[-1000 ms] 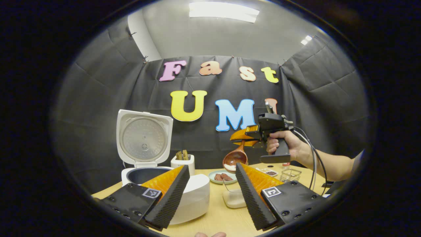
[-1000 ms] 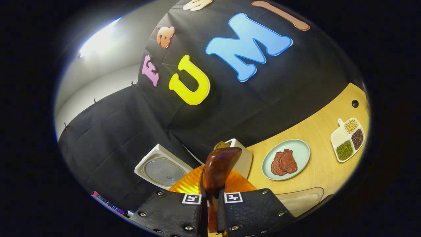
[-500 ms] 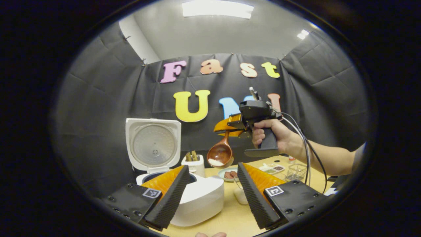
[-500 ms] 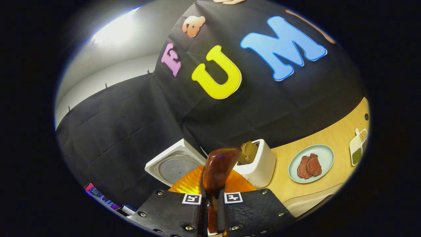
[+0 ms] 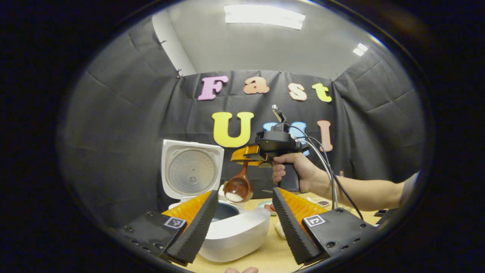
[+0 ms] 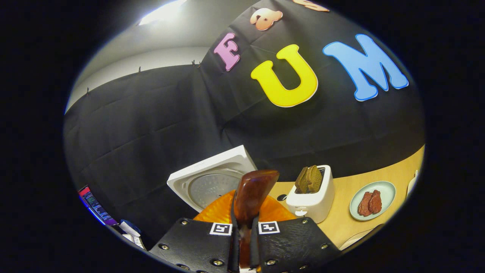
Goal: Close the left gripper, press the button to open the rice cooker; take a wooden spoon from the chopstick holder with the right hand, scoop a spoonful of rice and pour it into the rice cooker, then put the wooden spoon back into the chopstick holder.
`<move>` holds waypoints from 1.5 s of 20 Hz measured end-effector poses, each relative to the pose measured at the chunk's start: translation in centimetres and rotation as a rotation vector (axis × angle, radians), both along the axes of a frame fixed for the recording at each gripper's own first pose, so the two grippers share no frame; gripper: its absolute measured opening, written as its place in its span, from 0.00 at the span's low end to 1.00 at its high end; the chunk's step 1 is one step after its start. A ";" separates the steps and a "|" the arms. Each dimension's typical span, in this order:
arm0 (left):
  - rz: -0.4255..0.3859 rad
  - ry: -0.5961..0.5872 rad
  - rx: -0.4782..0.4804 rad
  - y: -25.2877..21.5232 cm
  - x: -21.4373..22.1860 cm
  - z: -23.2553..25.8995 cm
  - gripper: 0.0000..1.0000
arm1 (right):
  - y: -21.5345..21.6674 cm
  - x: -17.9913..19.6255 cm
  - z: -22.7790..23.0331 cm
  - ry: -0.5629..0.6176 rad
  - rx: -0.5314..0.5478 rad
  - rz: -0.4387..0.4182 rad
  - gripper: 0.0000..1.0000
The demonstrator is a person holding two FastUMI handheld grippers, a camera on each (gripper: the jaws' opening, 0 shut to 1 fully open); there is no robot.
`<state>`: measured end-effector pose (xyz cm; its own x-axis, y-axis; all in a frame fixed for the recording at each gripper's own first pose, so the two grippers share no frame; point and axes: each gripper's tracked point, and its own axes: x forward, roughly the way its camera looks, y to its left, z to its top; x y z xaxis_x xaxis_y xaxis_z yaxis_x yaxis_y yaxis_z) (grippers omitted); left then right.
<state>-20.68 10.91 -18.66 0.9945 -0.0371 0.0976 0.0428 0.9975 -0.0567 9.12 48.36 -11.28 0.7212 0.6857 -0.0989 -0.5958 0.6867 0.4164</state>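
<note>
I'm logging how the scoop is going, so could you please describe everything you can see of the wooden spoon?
The wooden spoon is glossy dark reddish-brown wood with a round bowl and a slim handle. It hangs bowl-down from the right gripper, whose fingers are shut on the handle; the handle end pokes out between them. A small heap of white rice lies in the bowl, which hovers above the open rice cooker without touching it.

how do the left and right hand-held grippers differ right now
The left hand-held gripper is open and empty, fingers spread; the right hand-held gripper is shut on the wooden spoon. The left one sits low, near the open rice cooker; the right one is raised above it, the spoon's bowl hanging down with white rice in it. Both have orange fingers and black bodies with square markers.
</note>
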 end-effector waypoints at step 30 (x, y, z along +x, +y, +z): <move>0.078 0.037 -0.023 4.0 0.0 -1.5 1.00 | 8.2 -1.7 -1.1 -0.612 -0.511 -0.012 0.11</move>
